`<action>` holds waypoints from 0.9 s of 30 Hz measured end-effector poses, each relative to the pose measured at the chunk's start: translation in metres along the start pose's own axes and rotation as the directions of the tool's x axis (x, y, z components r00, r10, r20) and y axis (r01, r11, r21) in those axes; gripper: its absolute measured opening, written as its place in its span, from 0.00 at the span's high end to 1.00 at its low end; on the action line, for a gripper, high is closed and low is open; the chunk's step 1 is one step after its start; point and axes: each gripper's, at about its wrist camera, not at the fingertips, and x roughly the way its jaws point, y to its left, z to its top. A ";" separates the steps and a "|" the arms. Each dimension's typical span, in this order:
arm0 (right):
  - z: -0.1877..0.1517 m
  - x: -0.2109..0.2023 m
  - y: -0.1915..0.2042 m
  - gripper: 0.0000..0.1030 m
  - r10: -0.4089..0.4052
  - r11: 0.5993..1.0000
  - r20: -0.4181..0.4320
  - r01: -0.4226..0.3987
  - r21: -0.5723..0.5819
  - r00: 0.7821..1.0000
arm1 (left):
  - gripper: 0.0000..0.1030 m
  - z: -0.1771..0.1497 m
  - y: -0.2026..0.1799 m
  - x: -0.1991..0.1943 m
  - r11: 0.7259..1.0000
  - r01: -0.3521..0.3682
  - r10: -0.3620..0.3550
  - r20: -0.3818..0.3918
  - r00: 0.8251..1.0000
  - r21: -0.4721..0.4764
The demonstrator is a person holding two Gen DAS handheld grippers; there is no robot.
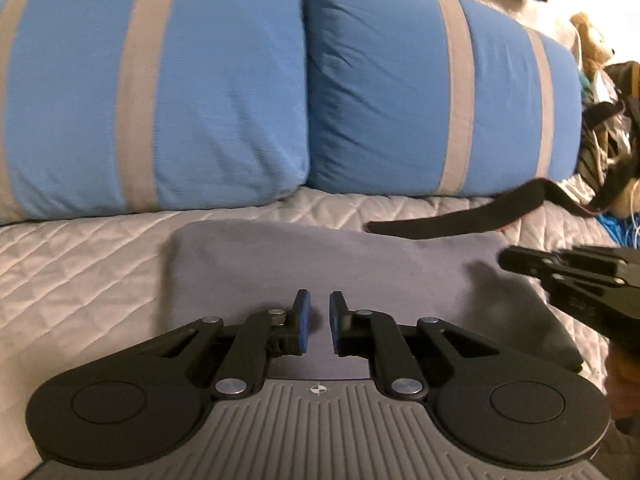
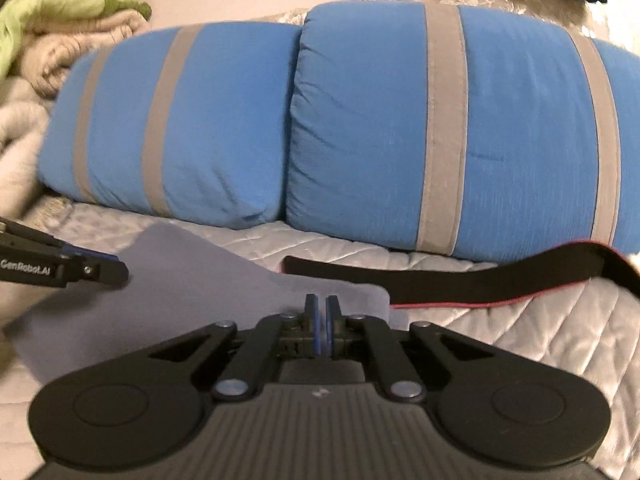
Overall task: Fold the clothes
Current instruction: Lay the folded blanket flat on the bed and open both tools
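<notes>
A folded grey-lilac garment (image 1: 304, 258) lies flat on the quilted bed cover (image 1: 80, 264). Just above its near part hangs my left gripper (image 1: 320, 298), its blue pads a narrow gap apart with nothing between them. My right gripper (image 1: 516, 260) comes in from the right over the garment's right side, and its state is unclear from this view. In the right wrist view the garment (image 2: 192, 280) spreads to the left, and the right gripper (image 2: 321, 302) is over its right edge, pads together and empty. The left gripper (image 2: 116, 272) shows at the left edge.
Two blue pillows with grey stripes (image 1: 200, 100) (image 2: 400, 128) stand against the back of the bed. A black strap with a red edge (image 2: 460, 284) (image 1: 460, 216) lies beyond the garment. Blankets (image 2: 60, 40) are piled at the far left and clutter (image 1: 608, 128) at the far right.
</notes>
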 end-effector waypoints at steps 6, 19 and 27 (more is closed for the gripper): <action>-0.009 0.029 -0.009 0.85 -0.042 0.999 -0.083 0.043 0.007 0.996 | 0.90 -0.006 -0.009 0.023 0.997 -0.038 0.043 -0.063 0.997 0.066; -0.021 -0.025 0.000 0.91 0.001 0.999 -0.095 0.002 0.040 0.995 | 0.90 -0.013 0.004 -0.009 0.997 -0.045 0.051 -0.120 0.992 0.058; -0.036 -0.058 0.009 0.92 0.013 0.999 -0.037 -0.011 0.050 0.999 | 0.90 -0.013 0.029 -0.047 0.994 -0.075 0.070 -0.073 0.995 -0.074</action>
